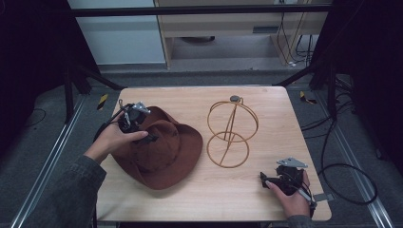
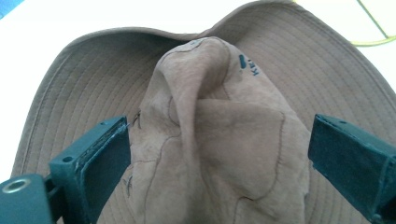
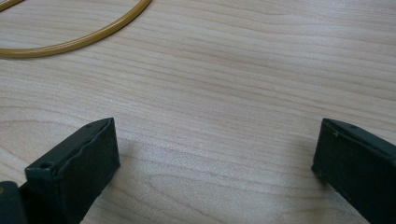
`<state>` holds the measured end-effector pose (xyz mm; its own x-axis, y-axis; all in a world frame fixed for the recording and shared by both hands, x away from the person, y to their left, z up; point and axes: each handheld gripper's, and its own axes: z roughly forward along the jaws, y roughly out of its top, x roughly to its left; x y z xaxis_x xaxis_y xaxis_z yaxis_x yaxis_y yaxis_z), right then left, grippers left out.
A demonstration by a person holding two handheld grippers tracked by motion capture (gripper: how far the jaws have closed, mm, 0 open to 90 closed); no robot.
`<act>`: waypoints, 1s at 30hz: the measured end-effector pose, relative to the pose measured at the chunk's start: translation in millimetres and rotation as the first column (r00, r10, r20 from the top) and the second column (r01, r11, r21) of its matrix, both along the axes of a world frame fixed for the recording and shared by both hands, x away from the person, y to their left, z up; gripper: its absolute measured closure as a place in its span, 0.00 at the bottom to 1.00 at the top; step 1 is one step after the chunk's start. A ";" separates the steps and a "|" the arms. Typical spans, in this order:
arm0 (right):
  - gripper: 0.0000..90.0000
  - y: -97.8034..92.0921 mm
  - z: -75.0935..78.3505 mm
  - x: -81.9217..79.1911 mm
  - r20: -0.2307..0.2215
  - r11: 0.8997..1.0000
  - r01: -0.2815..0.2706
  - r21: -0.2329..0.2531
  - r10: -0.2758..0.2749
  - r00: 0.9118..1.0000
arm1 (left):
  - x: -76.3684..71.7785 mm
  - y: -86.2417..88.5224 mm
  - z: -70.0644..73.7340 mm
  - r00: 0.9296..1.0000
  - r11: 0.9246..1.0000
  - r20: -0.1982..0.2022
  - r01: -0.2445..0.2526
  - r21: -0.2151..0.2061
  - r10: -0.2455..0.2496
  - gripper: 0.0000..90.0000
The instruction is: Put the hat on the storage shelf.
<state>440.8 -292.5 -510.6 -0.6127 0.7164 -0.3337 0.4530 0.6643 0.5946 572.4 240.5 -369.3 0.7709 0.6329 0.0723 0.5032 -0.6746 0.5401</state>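
Fingers [image 2: 91,161] of the left gripper [image 1: 138,127] stand wide astride the crown of the brown hat [image 1: 164,149] at centre-left of the desk [image 1: 266,190]; soft, light felt, best pinched at the crown crease, while the right gripper [image 1: 275,183] idles wide open lower right.

right gripper [image 3: 215,158]: its two black jaws rise from the bottom corners, spread wide apart with nothing between them
table [image 3: 224,93]: pale wood grain, bare between and ahead of the jaws
wire ring [image 3: 88,37]: golden curved rod lying flat, ahead of the left jaw, well apart from it
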 end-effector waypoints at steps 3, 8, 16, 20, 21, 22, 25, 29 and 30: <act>0.01 0.0 0.0 0.0 0.000 1.000 0.000 0.000 0.000 1.000 | 4.8 -1.6 -1.5 1.000 1.000 -0.007 -0.007 0.010 0.007 0.06; 0.01 0.0 0.0 0.0 0.000 1.000 0.000 -0.001 0.000 1.000 | 9.8 -5.8 -5.0 1.000 1.000 -0.011 -0.009 0.025 0.009 0.07; 0.01 0.0 0.0 0.0 0.001 1.000 0.000 -0.001 0.000 1.000 | 15.9 -5.9 -10.7 0.999 0.999 -0.031 -0.018 0.037 0.019 0.18; 0.01 0.0 0.0 -0.1 -0.001 1.000 -0.001 0.000 0.001 1.000 | 18.8 -6.5 -13.7 0.999 0.999 -0.050 -0.010 0.037 0.012 0.28; 0.01 0.0 0.0 0.0 0.000 1.000 0.001 0.000 -0.001 1.000 | 18.5 -8.1 -15.2 0.998 0.999 -0.059 0.004 0.041 -0.001 0.31; 0.01 0.0 0.0 0.0 0.000 1.000 0.000 -0.001 0.000 1.000 | 18.5 -9.0 -16.1 0.998 0.999 -0.067 0.010 0.046 -0.007 0.35; 0.01 0.0 0.0 0.0 0.000 1.000 0.000 -0.001 0.000 1.000 | 18.0 -10.7 -18.0 0.997 0.999 -0.075 0.021 0.048 -0.018 0.43; 0.01 0.0 0.0 0.0 0.000 1.000 0.000 0.000 0.000 1.000 | 18.0 -10.6 -21.7 0.997 0.999 -0.078 0.030 0.043 -0.026 0.57; 0.01 0.0 0.0 -0.1 -0.002 1.000 -0.001 0.001 0.001 1.000 | 17.7 -10.5 -22.2 0.997 0.998 -0.073 0.030 0.046 -0.026 0.62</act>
